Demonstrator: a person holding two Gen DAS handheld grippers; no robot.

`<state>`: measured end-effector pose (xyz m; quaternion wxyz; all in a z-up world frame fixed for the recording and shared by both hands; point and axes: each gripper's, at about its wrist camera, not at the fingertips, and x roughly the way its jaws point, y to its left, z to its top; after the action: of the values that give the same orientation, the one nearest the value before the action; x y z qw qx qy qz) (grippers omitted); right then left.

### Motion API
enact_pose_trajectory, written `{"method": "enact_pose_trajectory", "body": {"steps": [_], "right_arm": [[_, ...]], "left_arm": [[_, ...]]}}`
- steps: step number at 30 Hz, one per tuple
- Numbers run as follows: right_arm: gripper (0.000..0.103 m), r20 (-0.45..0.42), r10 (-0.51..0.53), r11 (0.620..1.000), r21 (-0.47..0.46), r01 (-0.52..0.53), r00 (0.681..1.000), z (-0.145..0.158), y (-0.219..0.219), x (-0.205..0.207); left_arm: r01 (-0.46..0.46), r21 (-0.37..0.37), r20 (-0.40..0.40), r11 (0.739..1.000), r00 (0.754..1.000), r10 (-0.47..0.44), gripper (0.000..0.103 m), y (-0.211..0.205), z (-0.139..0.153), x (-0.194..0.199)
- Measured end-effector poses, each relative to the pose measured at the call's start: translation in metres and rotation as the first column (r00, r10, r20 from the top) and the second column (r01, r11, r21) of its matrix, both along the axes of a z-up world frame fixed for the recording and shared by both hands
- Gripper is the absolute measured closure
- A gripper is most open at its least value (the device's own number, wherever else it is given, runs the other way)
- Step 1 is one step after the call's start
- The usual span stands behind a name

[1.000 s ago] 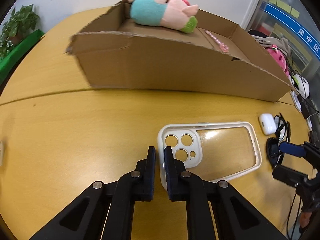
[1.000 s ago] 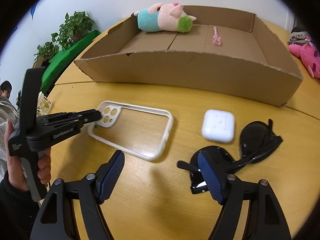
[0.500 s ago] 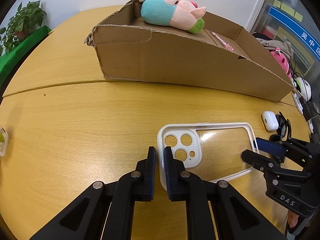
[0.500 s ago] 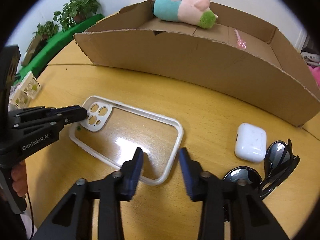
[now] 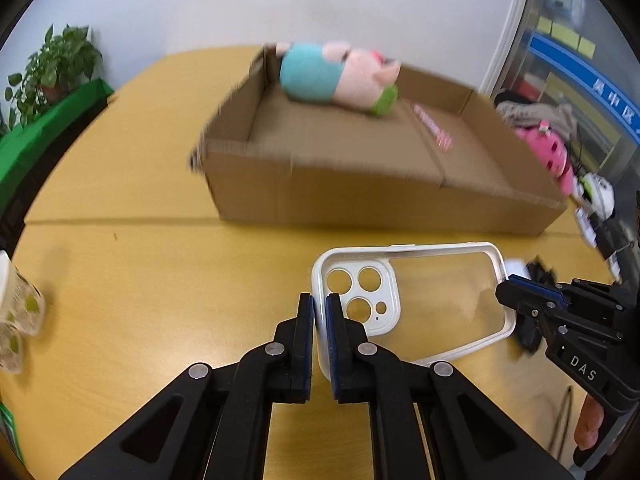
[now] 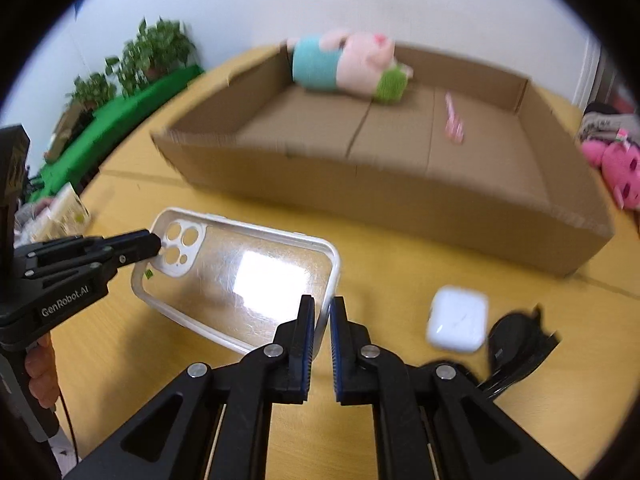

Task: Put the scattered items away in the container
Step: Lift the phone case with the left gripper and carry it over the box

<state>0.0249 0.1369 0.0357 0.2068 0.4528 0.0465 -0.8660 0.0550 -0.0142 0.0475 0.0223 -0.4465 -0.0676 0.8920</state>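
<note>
Phone case (image 6: 256,276) has lifted, both tongs (image 5: 319,312) (image 6: 322,316) pinching it.

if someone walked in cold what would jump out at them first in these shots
The clear phone case, pinched at both ends: the left tongs clamp its camera-cutout end and the right tongs its opposite edge. Behind it, a pink plush pig in a teal shirt lies in the cardboard box's far corner. White earbuds case and black sunglasses lie on the table.
</note>
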Motion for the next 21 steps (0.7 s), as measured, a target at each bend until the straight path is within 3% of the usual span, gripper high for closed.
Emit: {"method": "enact_pose_trajectory", "body": {"steps": [11,21], "right_arm": [[0.096,-0.179,0.001,1.000,-0.026,-0.005,0.984,0.091,0.001,-0.041],[0.097,-0.190,-0.032,0.997,-0.069,0.019,0.981,0.143,0.007,-0.102]], "left_arm": [[0.027,-0.039,-0.167,0.999,0.985,-0.033,0.097,0.002,0.096,-0.040],[0.053,-0.038,-0.214,0.998,0.975,-0.060,0.096,0.002,0.151,-0.091]]}}
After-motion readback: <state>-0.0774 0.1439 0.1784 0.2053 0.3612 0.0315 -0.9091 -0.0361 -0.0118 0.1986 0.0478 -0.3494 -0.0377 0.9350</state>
